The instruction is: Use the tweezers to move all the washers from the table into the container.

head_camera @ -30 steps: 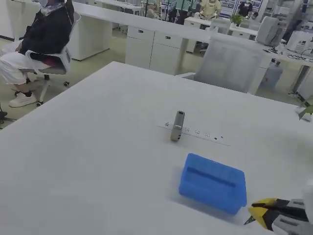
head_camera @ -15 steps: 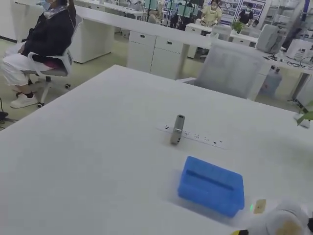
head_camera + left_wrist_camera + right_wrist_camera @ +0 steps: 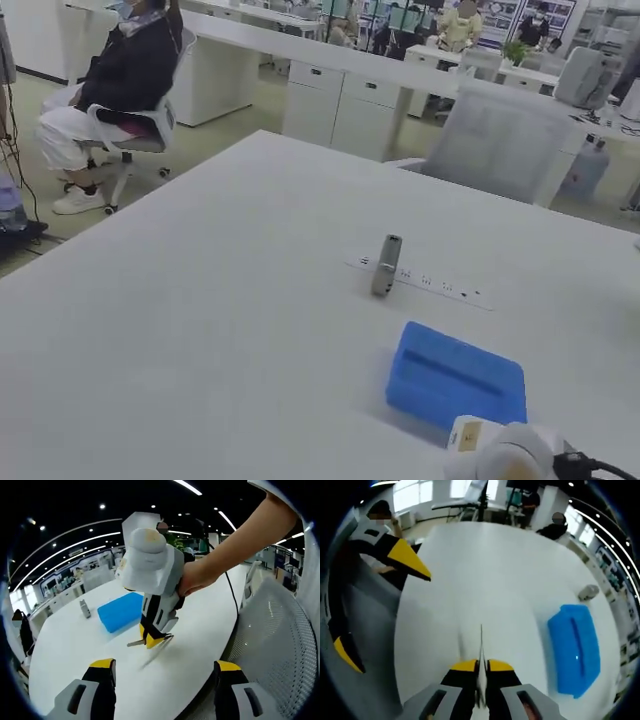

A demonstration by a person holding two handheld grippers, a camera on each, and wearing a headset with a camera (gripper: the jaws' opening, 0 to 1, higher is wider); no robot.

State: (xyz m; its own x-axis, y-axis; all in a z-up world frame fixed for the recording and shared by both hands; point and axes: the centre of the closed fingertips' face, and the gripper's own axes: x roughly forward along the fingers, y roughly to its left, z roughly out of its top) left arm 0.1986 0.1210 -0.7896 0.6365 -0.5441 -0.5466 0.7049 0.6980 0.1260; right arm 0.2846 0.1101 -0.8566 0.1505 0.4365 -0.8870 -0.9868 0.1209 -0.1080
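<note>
My right tongs [image 3: 481, 666] are pinched tight on the tweezers [image 3: 481, 645], angled down near the worktop [image 3: 75, 645] edge, my hand [image 3: 197, 577] wrapped around the grip. My left tongs [image 3: 165, 664] stand wide apart, facing them.

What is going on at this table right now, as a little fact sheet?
Surface: white table
Container: blue container, resting on the table, near a grey device
Right: right gripper shut on tweezers, tips over bare table
Left: left gripper open, holding nothing
Background: person seated on a chair
</note>
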